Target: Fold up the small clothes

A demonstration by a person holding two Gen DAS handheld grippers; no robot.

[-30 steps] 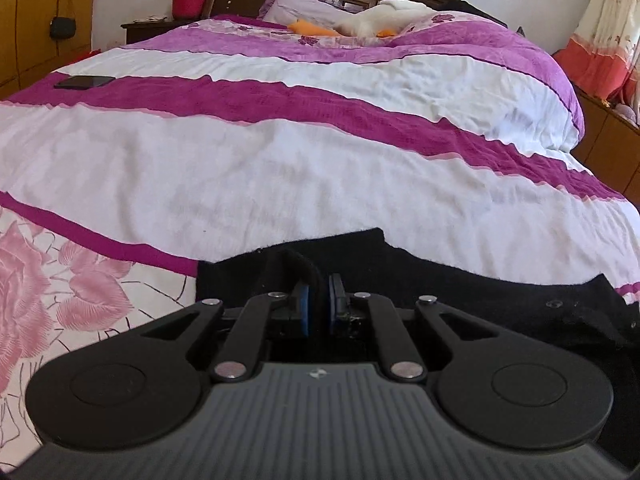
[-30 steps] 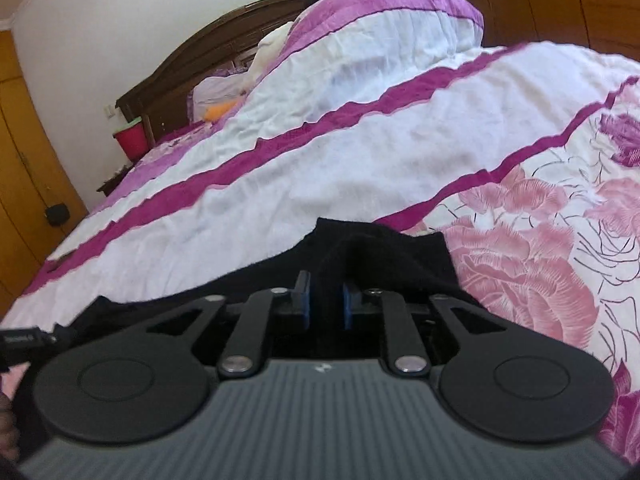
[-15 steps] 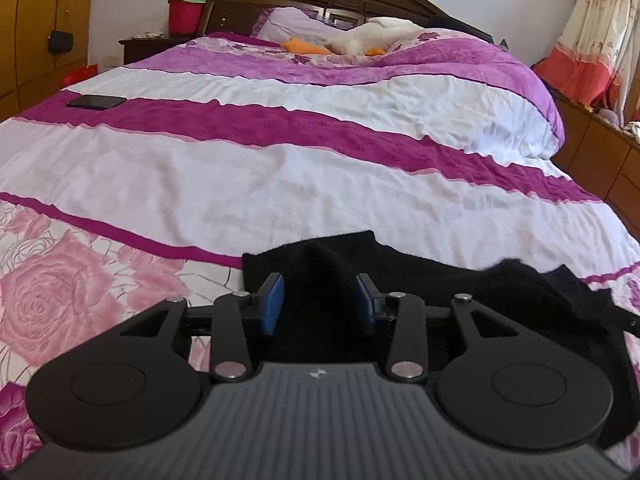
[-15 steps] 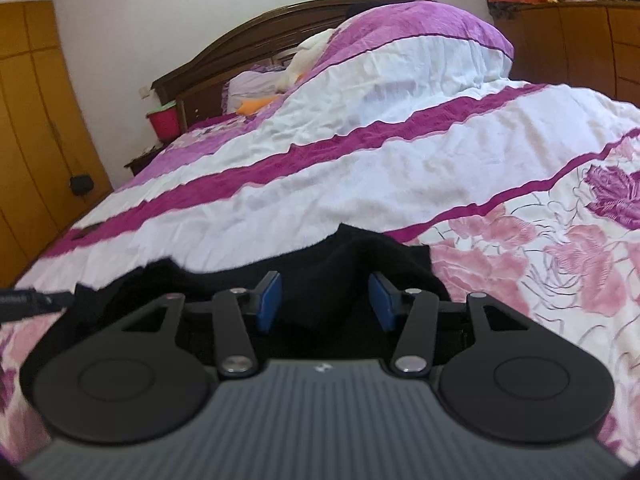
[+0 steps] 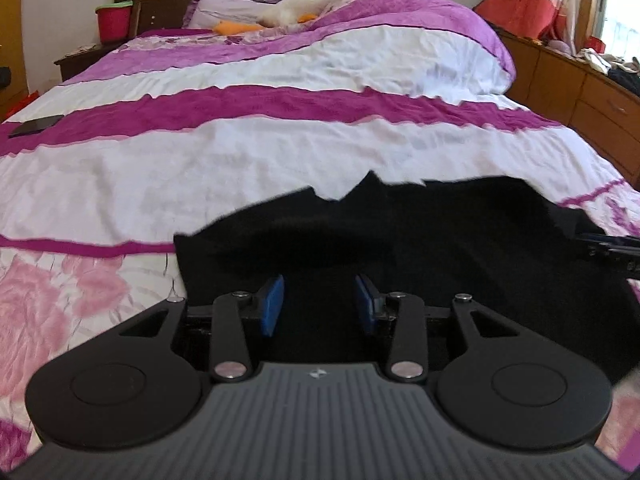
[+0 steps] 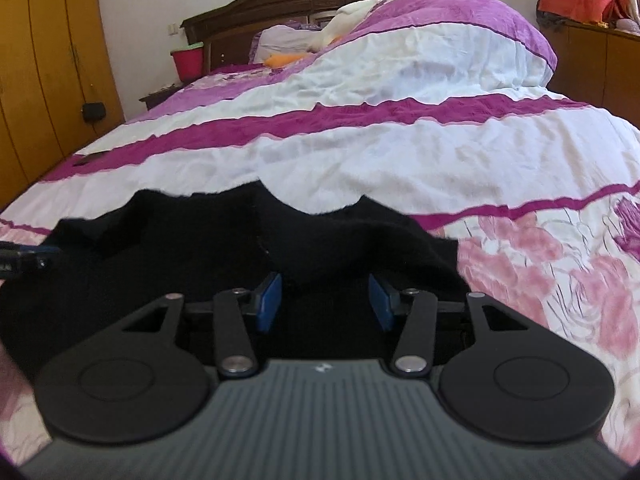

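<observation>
A small black garment (image 5: 420, 232) lies on the bed's quilt, spread across the near edge; it also shows in the right wrist view (image 6: 224, 240). My left gripper (image 5: 319, 306) is open over the garment's left part, blue pads apart with only cloth lying below them. My right gripper (image 6: 325, 302) is open over the garment's right part, with a raised fold of cloth just ahead of it. The right gripper's tip shows at the right edge of the left wrist view (image 5: 612, 246), and the left gripper's tip at the left edge of the right wrist view (image 6: 24, 260).
The quilt (image 5: 280, 148) is white with magenta stripes and pink roses. A dark phone (image 5: 36, 125) lies at the far left. Pillows (image 5: 304, 8) and a wooden headboard are at the far end. A red bin (image 5: 114, 20) stands on a nightstand. Wooden drawers (image 5: 592, 96) run along the right.
Both grippers were shut on the black garment's edges a second ago. They have opened and let it go, and both have lifted and drawn back a little.
</observation>
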